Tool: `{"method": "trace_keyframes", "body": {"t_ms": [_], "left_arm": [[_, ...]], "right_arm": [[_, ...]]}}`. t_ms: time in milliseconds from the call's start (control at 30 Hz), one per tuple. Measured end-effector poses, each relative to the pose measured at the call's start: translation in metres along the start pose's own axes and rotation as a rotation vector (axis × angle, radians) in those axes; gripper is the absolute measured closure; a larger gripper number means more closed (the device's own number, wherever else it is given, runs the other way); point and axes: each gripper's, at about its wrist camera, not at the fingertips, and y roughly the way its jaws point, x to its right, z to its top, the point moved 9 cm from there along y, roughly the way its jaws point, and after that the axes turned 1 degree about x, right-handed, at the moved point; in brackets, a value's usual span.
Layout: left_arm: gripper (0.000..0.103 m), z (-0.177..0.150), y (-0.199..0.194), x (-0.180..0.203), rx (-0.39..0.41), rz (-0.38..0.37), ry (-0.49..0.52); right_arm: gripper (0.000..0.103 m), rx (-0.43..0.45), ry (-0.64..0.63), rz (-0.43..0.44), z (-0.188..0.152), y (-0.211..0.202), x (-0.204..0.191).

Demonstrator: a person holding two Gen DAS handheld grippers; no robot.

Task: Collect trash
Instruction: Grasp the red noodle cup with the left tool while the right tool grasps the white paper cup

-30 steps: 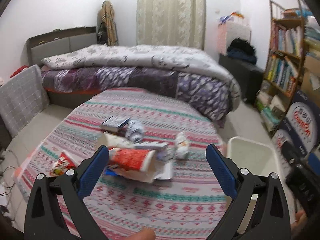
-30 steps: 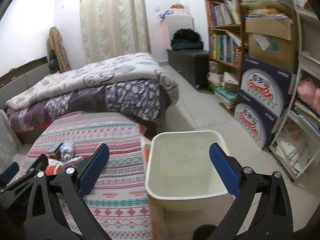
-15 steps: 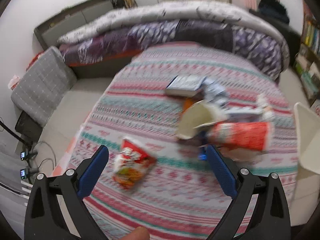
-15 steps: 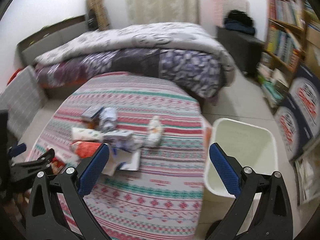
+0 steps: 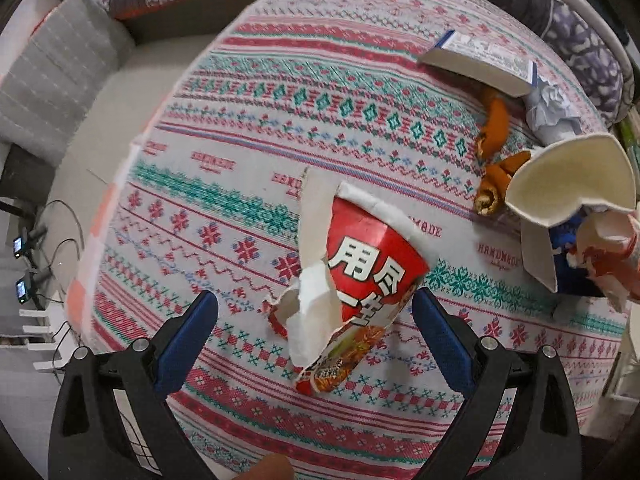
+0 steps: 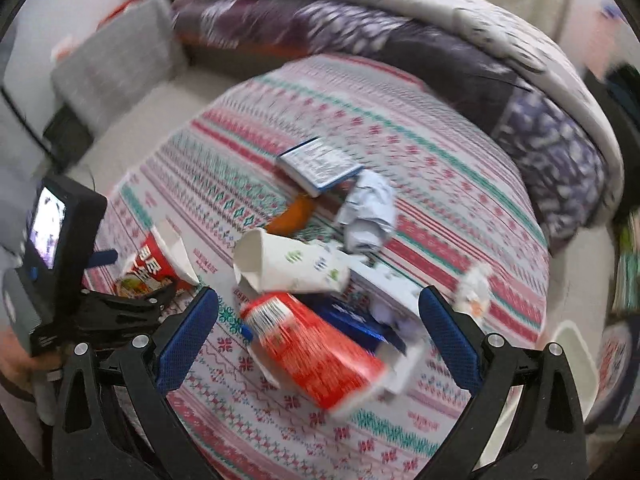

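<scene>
A torn red noodle wrapper [image 5: 360, 276] lies on the patterned tablecloth [image 5: 280, 92]. My left gripper [image 5: 316, 336] is open, its jaws either side of the wrapper's near end, just above it. My right gripper [image 6: 320, 332] is open over a red paper cup [image 6: 320, 348] lying on its side. Behind that cup lie a white paper cup [image 6: 288, 264], crumpled paper [image 6: 368, 212], orange peel [image 6: 292, 216] and a small box [image 6: 316, 164]. The wrapper [image 6: 148, 268] and the left gripper's body [image 6: 60, 240] show at the left of the right wrist view.
A white bin [image 6: 576, 360] stands on the floor at the table's right edge. A bed with a purple quilt [image 6: 440, 60] lies behind the table. A grey cushion [image 5: 60, 68] leans at the far left. Cables [image 5: 36, 248] lie on the floor at left.
Both grippers have dropped towards the table and tilted down. The left one moved left over the red wrapper; the right one swung left from the bin to the pile of cups.
</scene>
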Motion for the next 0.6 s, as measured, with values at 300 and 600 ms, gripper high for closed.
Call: {"method": "trace_keyframes", "body": {"t_ms": [300, 600], "left_arm": [[0.056, 0.004, -0.016, 0.006, 0.037, -0.069, 0.018], [0.057, 0.008, -0.034, 0.005, 0.091, -0.125, -0.004]], "right_arm": [[0.007, -0.14, -0.228, -0.06, 0.015, 0.044, -0.034], [0.015, -0.177, -0.332, -0.072, 0.015, 0.054, -0.047]]}}
